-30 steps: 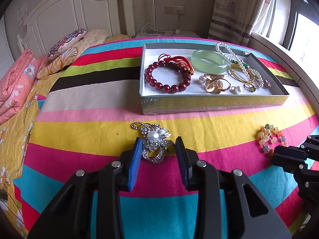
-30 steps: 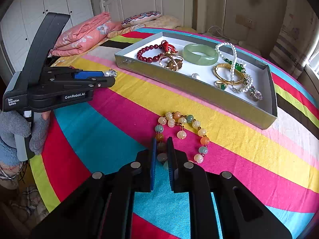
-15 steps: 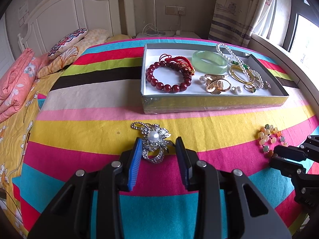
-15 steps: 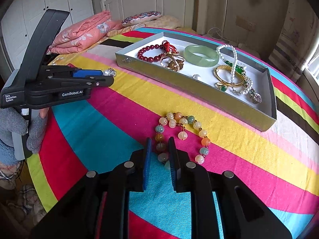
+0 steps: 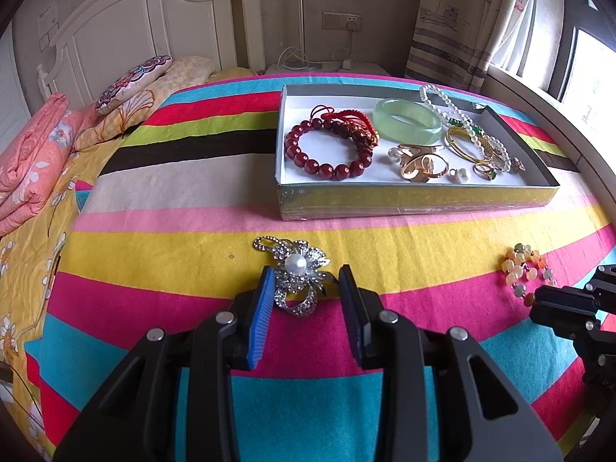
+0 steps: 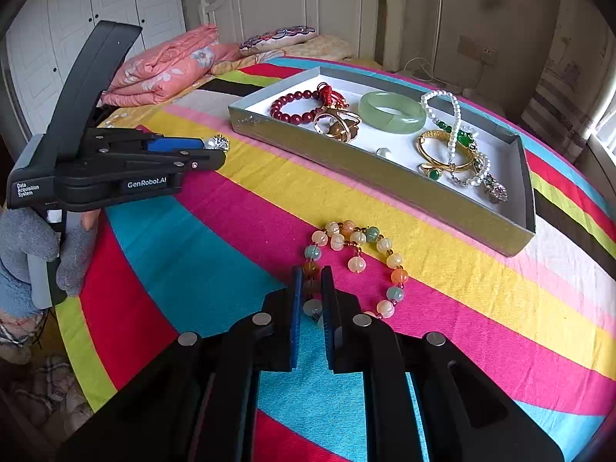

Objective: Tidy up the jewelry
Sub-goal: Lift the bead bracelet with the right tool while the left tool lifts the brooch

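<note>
The left gripper (image 5: pixel 306 288) is held low over the striped bedspread (image 5: pixel 173 254), level and pointing toward the far headboard (image 5: pixel 154 30), with its jaws spread wide. A gloved hand (image 6: pixel 34 258) holds its handle from below. The silver brooch (image 5: pixel 296 273) with a pearl in its middle lies flat on the bedspread between the two blue pads (image 5: pixel 261 315). Its near loop sits inside the gap, and its far end reaches past the tips. The left pad is just beside it; whether it touches cannot be told. The brooch runs long from the far left to the near right, slightly slanted across the jaws.

The right gripper (image 6: pixel 311 292) is also low and nearly level over the bedspread. Its jaws are narrowed to a slim gap, with a few beads of the pastel bead bracelet (image 6: pixel 354 261) in between. Whether the pads press the beads cannot be told. The rest of the bracelet lies in a loose loop on the pink stripe, stretching from the tips toward the far right.

Beyond both, the shallow tray (image 5: pixel 415 196) sits on the bedspread, its long side across the view. It holds a red bead bracelet (image 5: pixel 327 150), a pale green bangle (image 5: pixel 408 121), a white bead string (image 5: pixel 454 111) and gold rings (image 5: pixel 423 163).
</note>
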Action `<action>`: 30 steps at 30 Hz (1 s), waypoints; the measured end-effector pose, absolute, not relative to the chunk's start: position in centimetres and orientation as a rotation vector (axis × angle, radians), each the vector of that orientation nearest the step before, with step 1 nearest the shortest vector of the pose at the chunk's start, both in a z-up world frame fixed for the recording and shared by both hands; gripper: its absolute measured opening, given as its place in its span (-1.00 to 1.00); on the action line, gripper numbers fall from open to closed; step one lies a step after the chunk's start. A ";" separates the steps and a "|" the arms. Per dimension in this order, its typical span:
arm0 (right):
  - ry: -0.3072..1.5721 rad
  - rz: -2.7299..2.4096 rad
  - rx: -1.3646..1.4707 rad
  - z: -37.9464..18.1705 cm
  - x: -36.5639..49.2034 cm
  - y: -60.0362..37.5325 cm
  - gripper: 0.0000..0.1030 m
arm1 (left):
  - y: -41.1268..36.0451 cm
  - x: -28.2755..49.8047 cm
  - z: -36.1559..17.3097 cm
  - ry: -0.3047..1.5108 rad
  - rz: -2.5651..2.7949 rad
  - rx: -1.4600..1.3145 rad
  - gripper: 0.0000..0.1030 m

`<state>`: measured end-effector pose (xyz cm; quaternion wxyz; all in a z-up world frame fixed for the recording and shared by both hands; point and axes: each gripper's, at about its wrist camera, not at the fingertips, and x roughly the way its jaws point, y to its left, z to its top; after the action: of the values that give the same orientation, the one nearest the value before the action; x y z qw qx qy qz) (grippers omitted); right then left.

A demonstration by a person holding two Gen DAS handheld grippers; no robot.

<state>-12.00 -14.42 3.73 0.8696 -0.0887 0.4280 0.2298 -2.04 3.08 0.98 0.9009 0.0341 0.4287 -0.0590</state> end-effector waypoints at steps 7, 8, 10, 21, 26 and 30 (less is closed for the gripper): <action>0.870 0.560 -0.024 4.8 -12.2 -16.5 -0.79 | 3.2 -3.5 1.7 0.847 -0.089 0.094 -0.35; 0.866 0.567 -0.009 5.0 -12.3 -16.7 -0.79 | 3.1 -3.8 1.7 0.844 -0.086 0.099 -0.35; 0.859 0.581 0.015 5.2 -12.7 -17.1 -0.79 | 3.1 -4.4 1.8 0.837 -0.082 0.108 -0.35; 0.797 0.604 0.130 7.4 -14.6 -19.1 -0.79 | 2.3 -7.8 4.4 0.761 -0.093 0.141 -0.35; 0.755 0.589 0.123 9.2 -15.2 -19.5 -0.79 | 1.2 -8.6 5.8 0.724 -0.116 0.167 -0.35; 0.734 0.577 0.108 10.2 -15.4 -19.6 -0.79 | 0.2 -9.0 6.6 0.703 -0.133 0.185 -0.35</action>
<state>-15.38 -19.63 10.25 0.8917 0.0518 0.3535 0.2780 -8.96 0.23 6.65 0.9326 0.0906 0.3434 -0.0649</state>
